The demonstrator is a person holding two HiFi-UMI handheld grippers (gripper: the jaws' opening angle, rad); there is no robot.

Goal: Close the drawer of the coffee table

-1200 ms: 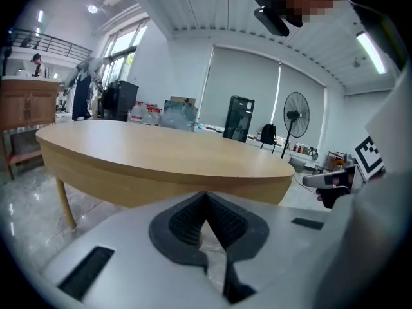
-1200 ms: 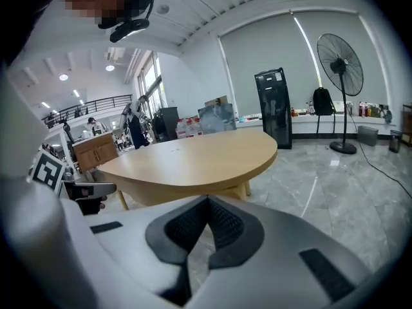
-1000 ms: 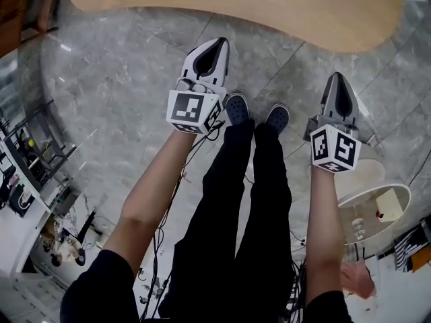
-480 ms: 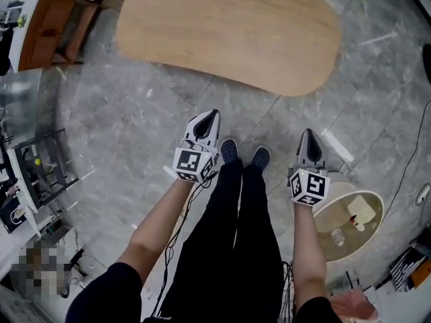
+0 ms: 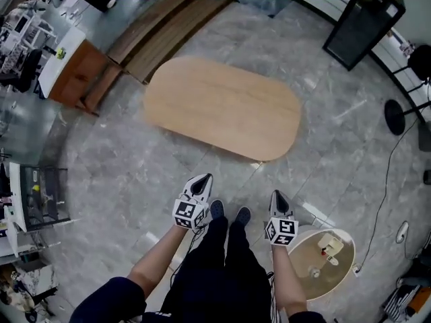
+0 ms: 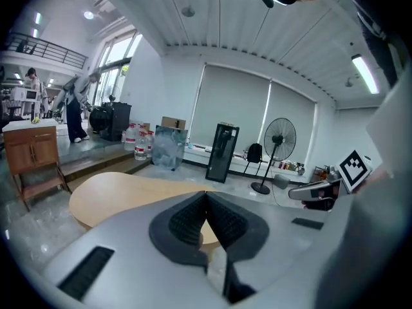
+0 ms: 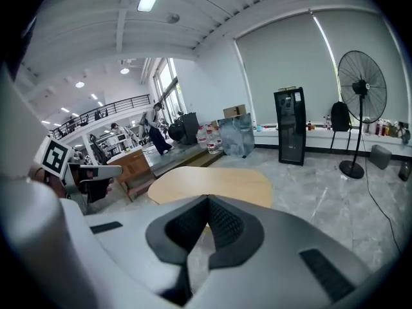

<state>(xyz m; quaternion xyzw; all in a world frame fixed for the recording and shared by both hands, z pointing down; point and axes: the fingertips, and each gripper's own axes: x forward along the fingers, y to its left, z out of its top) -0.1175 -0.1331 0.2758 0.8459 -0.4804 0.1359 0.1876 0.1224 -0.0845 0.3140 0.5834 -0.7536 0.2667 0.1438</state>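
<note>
One coffee table [image 5: 222, 106] stands on the grey marble floor [image 5: 121, 173]. Its oval wooden surface lies ahead of the person and well apart from both tongs. Whether its drawer is in or out cannot be told from any view.

Two tongs show in the head view. The left tongs [image 5: 204, 178] and the right tongs [image 5: 277, 194] are held side by side, one outside each of the two blue shoes [image 5: 217, 209]. Both bare forearms reach forward and down, and the tips point toward the table's near edge. The left tips sit a little further forward than the right.

In the left gripper view the left tongs [image 6: 206, 195] have their ribbed pads pressed together at the tip, with nothing between them. The right tongs [image 7: 207, 201] are the same in the right gripper view — pads met, gripping nothing.

One small round side table [image 5: 340, 268] stands just beside the right arm and carries a few small items. Beyond the coffee table are one black cabinet [image 7: 291, 126] and one standing fan [image 7: 362, 85].
</note>
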